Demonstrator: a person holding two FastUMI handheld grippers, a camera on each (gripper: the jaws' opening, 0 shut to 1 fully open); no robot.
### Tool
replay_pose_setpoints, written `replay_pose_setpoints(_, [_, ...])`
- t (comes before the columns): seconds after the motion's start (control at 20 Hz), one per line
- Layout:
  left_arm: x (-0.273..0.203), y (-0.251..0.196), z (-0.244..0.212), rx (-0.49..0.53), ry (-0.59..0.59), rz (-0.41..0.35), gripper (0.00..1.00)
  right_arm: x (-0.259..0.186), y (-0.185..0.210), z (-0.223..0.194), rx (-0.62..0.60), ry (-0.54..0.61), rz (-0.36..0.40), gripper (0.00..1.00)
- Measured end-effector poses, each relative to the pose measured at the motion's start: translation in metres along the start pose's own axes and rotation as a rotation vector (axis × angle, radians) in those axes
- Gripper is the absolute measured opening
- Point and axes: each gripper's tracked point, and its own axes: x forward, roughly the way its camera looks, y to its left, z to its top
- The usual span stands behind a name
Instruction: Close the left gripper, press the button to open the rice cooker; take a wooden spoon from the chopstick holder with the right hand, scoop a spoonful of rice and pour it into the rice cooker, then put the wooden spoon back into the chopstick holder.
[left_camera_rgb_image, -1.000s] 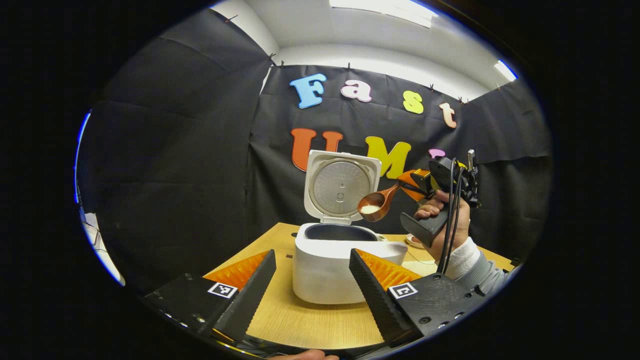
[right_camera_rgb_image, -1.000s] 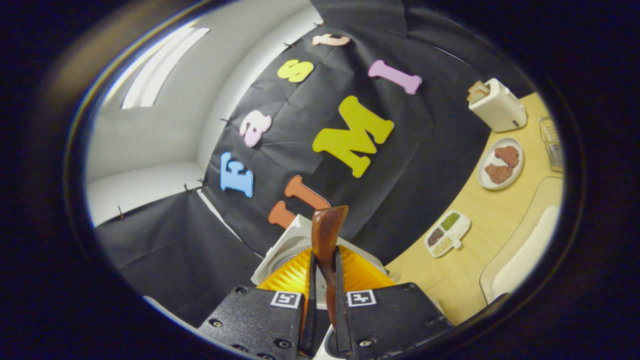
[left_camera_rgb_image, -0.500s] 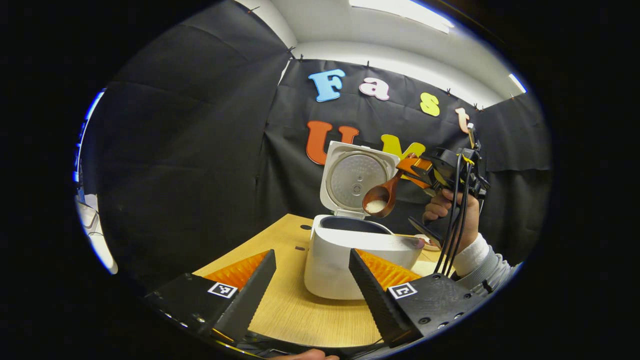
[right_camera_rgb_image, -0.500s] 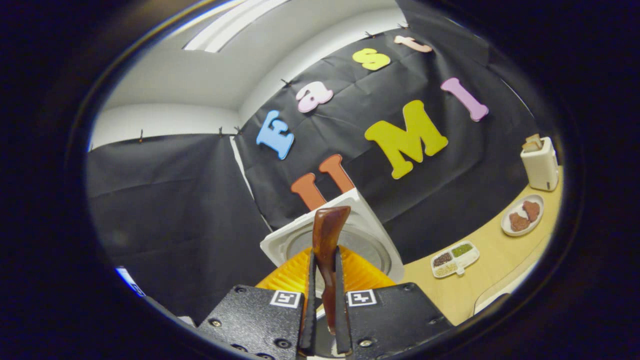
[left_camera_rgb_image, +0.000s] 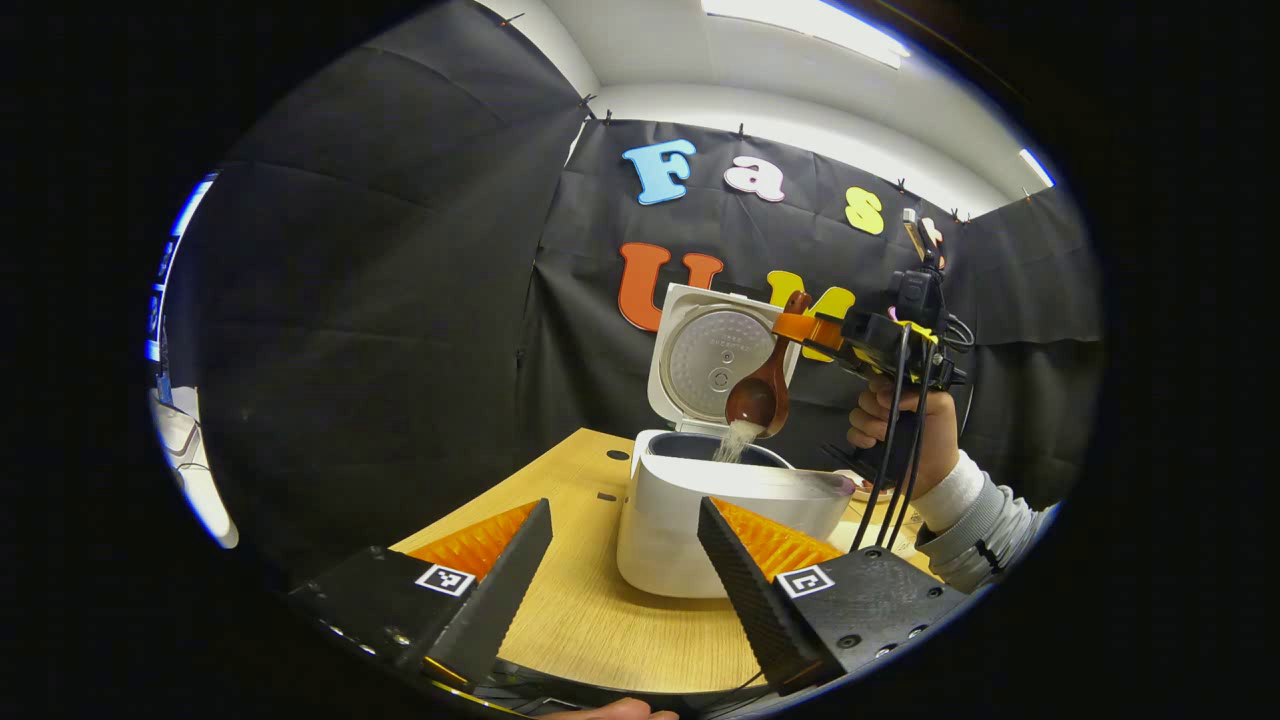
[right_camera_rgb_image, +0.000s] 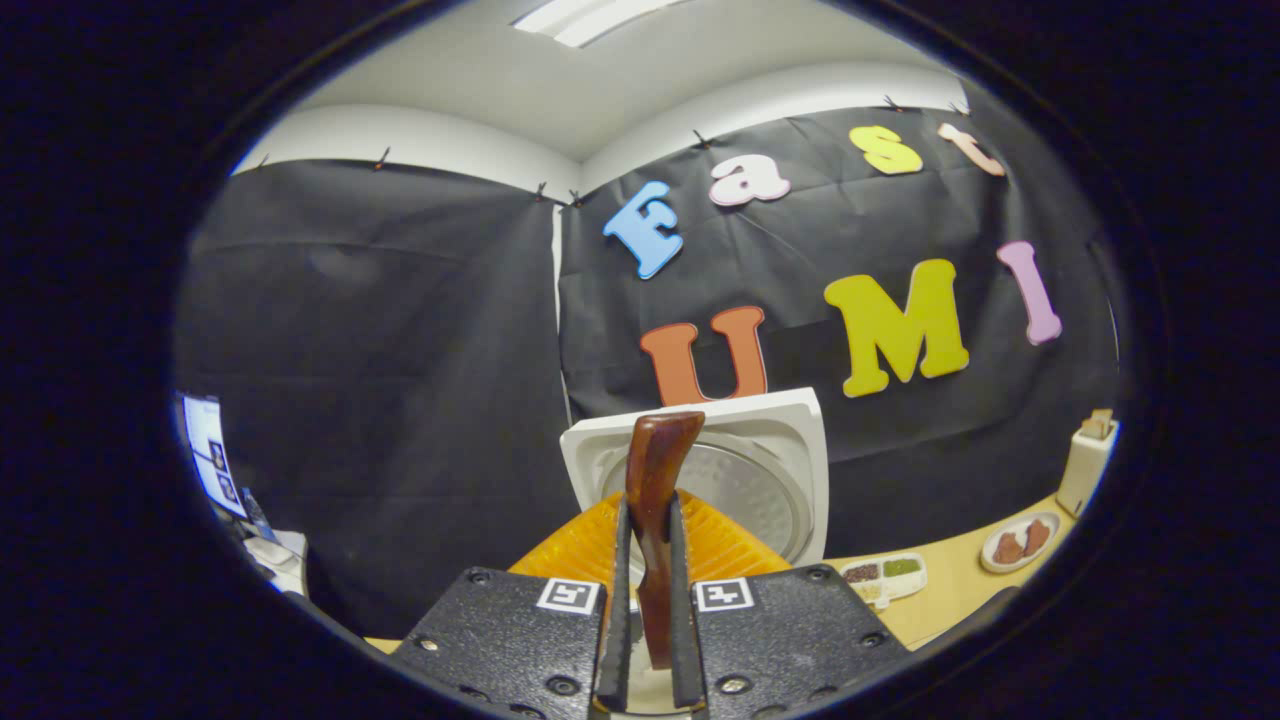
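My left claw (left_camera_rgb_image: 623, 560) sits nearest in the left gripper view: fingers well apart, holding nothing, low over the wooden surface (left_camera_rgb_image: 600, 630) in front of the rice cooker (left_camera_rgb_image: 720, 520). It is idle.

In the right gripper view my right claw (right_camera_rgb_image: 648, 600) is clamped on the handle of the wooden spoon (right_camera_rgb_image: 655, 500), both fingers pressing its sides, the handle end rising upright between them. A second ago this view was rolled hard over, with the surface running up one side; now it sits nearly level. So the wrist has turned.

Effect, seen from the left gripper view: the right claw (left_camera_rgb_image: 812, 330) now holds the spoon (left_camera_rgb_image: 762, 390) bowl-down above the open pot. A second ago the bowl was level with rice (left_camera_rgb_image: 737, 440) resting in it; half a second ago it was tipping; now a pale stream of rice falls from the bowl's lip into the dark inner pot. The cooker's lid (left_camera_rgb_image: 715, 350) stands open behind the spoon.

Judgement: the pour is under way, not finished; I cannot tell how much rice is left in the bowl. Remaining: empty the spoon, then return it to the chopstick holder.

Farther off in the right gripper view: a divided dish of grains (right_camera_rgb_image: 882, 575) and a plate (right_camera_rgb_image: 1015, 543) on the surface.
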Motion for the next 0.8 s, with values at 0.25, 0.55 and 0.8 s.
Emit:
replay_pose_setpoints(0.25, [-0.001, -0.003, 0.0, 0.007, 0.008, -0.012, 0.94, -0.005, -0.004, -0.007, -0.254, 0.003, -0.033, 0.22])
replay_pose_setpoints(0.55, [0.012, -0.026, 0.009, 0.035, 0.018, -0.028, 0.94, -0.019, -0.024, 0.005, -0.256, -0.009, -0.04, 0.22])
replay_pose_setpoints(0.8, [0.017, -0.048, 0.022, 0.034, -0.001, -0.025, 0.94, -0.052, -0.065, 0.03, -0.201, -0.044, -0.076, 0.22])
